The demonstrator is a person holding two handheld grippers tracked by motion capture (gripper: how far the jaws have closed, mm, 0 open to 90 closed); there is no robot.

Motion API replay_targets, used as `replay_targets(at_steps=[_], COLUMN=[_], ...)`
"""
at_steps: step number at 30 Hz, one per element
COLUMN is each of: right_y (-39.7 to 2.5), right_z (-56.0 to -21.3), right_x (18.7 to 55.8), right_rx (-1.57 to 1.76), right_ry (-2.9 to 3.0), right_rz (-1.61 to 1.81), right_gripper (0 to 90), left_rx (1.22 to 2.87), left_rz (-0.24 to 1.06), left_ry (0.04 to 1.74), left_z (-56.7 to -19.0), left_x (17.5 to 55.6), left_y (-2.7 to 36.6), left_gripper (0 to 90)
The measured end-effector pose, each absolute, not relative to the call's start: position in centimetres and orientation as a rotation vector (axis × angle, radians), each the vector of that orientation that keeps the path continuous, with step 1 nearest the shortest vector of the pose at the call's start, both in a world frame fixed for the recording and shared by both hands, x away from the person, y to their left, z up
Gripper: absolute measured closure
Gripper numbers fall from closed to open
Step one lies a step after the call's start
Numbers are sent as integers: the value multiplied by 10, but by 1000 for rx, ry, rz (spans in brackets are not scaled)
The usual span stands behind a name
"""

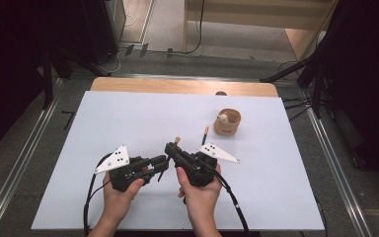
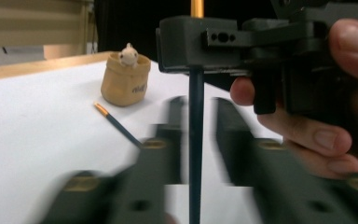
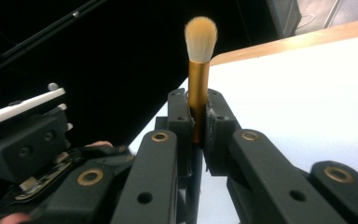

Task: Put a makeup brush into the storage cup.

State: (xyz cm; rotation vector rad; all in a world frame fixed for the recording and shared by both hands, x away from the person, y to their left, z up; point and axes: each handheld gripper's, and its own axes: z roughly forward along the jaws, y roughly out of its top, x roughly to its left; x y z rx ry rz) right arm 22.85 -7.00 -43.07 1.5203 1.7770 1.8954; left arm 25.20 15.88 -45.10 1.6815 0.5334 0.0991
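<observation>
High view: both hands at 6 o'clock edge of white table [image 1: 128, 113]. Right gripper [image 1: 172, 149] holds makeup brush [image 1: 176, 141], left gripper [image 1: 162, 164] right beside it. Little pouch [image 1: 227, 122] at 1 o'clock from grippers, second brush [image 1: 205, 134] lying beside it.

Left gripper view: jaws blurry, apart, brush handle [image 2: 196, 140] standing upright in gap, can't tell if touching. Pouch [image 2: 124, 80] at 10 o'clock, spare brush [image 2: 117, 124] below it.

Right gripper view: jaws clamped on gold collar of brush [image 3: 199, 84], bristles pointing to 12 o'clock.
</observation>
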Motion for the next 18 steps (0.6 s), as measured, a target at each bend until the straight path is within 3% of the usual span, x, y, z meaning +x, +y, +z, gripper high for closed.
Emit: replay_targets(at_steps=[3, 7, 10, 18], right_y=[-73, -76, -78, -86], right_z=[-430, -428, -427, -425], right_x=[229, 228, 228, 229], right_rx=[1502, 1478, 1456, 1378], right_ry=[1762, 1766, 1769, 1764], right_rz=[1881, 1857, 1833, 1758], right_gripper=[848, 847, 847, 847], left_rx=[1647, 1634, 1698, 1724], left_rz=[119, 147, 216, 251], left_ry=[571, 576, 625, 669], left_z=[-449, -449, -451, -458], left_x=[252, 253, 254, 253], left_y=[164, 177, 183, 199], left_gripper=[230, 0, 0, 0])
